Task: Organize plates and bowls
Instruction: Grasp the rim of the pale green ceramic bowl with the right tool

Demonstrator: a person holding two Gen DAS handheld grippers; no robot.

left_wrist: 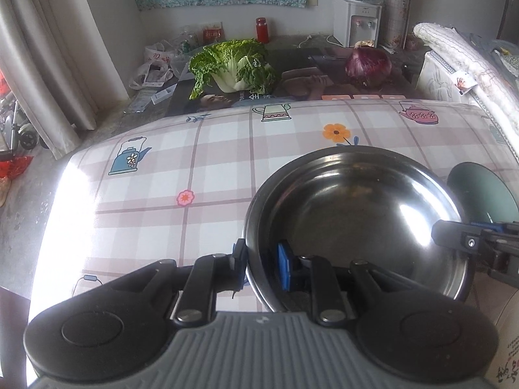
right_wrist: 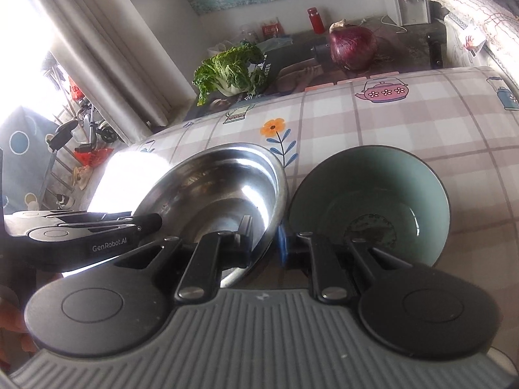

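A checked cloth with teapot and flower prints covers the surface (left_wrist: 227, 168); on it sits a wide steel bowl (left_wrist: 356, 214), shiny and dark inside; the left tool (left_wrist: 262, 264) pinches the near-left part of this bowl's rim, one finger outside the wall and the blue-padded finger (left_wrist: 283, 265) inside; in the right wrist view the right tool (right_wrist: 264, 238) grips the same steel bowl (right_wrist: 220, 201) on its right edge, one finger inside the bowl and the other, with a blue pad, just outside the rim; both tools are pressed onto the rim from opposite sides; the left tool's body shows at the left of that view as a black handle bearing a printed maker's name; just beside the steel bowl, on its right, stands a pale green bowl (right_wrist: 373, 201) with a dark rim, upright on the cloth; whether the two bowls touch cannot be told; beyond the surface lie a leafy cabbage (left_wrist: 232, 64) and a purple cabbage (left_wrist: 368, 63); a red bottle (left_wrist: 262, 29) and a water dispenser (left_wrist: 356, 21) stand farther back.
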